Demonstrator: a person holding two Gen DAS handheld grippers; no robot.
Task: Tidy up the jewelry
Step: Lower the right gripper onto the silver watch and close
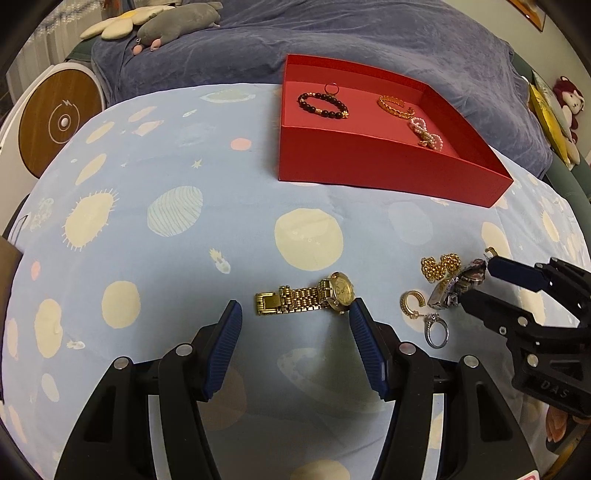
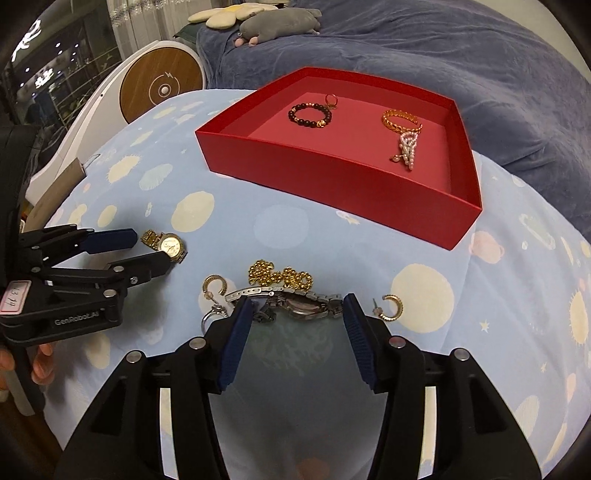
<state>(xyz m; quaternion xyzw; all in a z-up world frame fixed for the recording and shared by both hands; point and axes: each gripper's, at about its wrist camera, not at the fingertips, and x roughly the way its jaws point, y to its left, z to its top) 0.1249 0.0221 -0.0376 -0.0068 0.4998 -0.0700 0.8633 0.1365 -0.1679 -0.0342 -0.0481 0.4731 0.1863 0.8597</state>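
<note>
A gold watch [image 1: 306, 299] lies flat on the planet-print cloth between the tips of my open left gripper [image 1: 294, 310], which touches nothing. A silver watch [image 2: 295, 308] lies between the pads of my right gripper [image 2: 295, 302], open and low over it; its left fingertip [image 2: 242, 308] overlaps the strap. Around the silver watch lie a gold bead chain [image 2: 280, 277], two gold hoop earrings [image 2: 214, 284] [image 2: 391, 306] and a silver ring [image 1: 437, 332]. Behind stands the red box [image 1: 369, 173] holding a black bead bracelet [image 1: 323, 105], a gold bangle [image 1: 393, 105] and a pearl piece [image 1: 424, 133].
A white round device with a wooden top [image 1: 61, 122] stands off the table's left edge. A purple-blue blanket [image 1: 258, 40] with plush toys [image 1: 177, 22] lies beyond the box. A person's hand [image 2: 40, 362] holds the left gripper [image 2: 153, 247] at the left.
</note>
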